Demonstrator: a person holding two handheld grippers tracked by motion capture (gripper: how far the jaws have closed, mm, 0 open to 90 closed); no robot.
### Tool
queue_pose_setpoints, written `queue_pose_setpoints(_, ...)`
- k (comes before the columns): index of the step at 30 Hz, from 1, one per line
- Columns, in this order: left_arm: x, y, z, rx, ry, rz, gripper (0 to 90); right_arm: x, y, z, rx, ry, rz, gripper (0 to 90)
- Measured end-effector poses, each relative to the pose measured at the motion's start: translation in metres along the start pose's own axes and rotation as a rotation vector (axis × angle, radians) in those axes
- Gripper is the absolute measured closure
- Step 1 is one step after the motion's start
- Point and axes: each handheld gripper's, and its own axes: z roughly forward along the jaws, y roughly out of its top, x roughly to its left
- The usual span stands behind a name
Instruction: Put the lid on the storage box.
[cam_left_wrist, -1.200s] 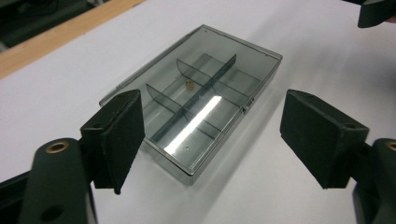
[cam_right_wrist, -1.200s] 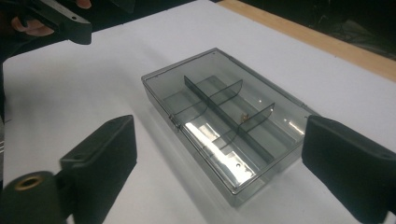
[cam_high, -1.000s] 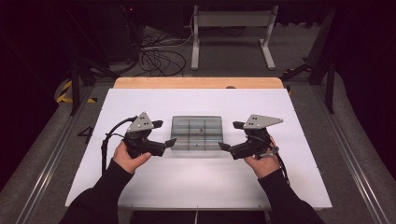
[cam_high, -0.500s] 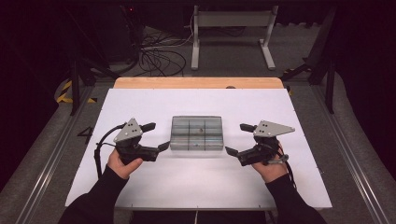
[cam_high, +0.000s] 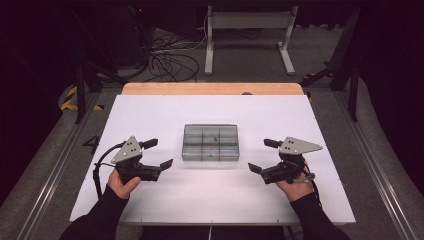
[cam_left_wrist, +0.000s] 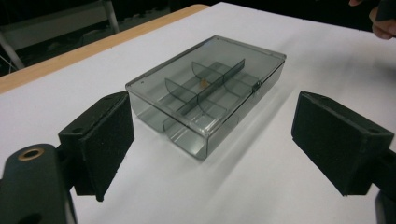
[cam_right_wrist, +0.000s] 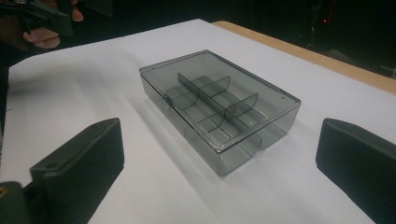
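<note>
While both grippers stand with their jaws spread wide and nothing between them, the clear compartment box (cam_high: 210, 142) lies on the white table (cam_high: 150, 115) between the two, apart from each. It is a smoky, see-through plastic case with its lid closed, split inside by one long divider and curved cross walls into small cells; a tiny brownish speck (cam_left_wrist: 204, 83) sits in one cell near the middle, too small to tell what it is. A small latch (cam_left_wrist: 256, 86) shows on one long side.

The left gripper (cam_high: 155, 156) hovers just off the box's left end, jaws aimed toward it and touching nothing. The right gripper (cam_high: 264, 156) mirrors it off the right end, likewise released and empty. Each is held by a hand (cam_high: 121, 182) in a dark sleeve (cam_high: 100, 220). Beyond the box, a wooden strip (cam_high: 210, 88) edges the table's far side.
</note>
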Motion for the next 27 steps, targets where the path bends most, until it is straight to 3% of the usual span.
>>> queue_pose_setpoints(5, 0.001, -0.011, -0.002, 0.023, 0.017, 0.012, 13.1, 0.000, -0.008, -0.002, 0.010, -0.003, 0.004, 0.6)
queue_pose_setpoints(14, 0.003, -0.030, -0.003, 0.051, 0.032, -0.008, 12.7, -0.003, -0.025, -0.003, 0.037, -0.017, 0.022, 0.5)
queue_pose_setpoints(23, 0.005, -0.046, 0.002, 0.117, 0.036, -0.007, 12.3, -0.006, -0.041, -0.003, 0.066, -0.033, 0.038, 0.5)
queue_pose_setpoints(27, 0.004, -0.053, 0.005, 0.146, 0.023, -0.027, 12.3, -0.007, -0.049, -0.004, 0.074, -0.039, 0.050, 0.5)
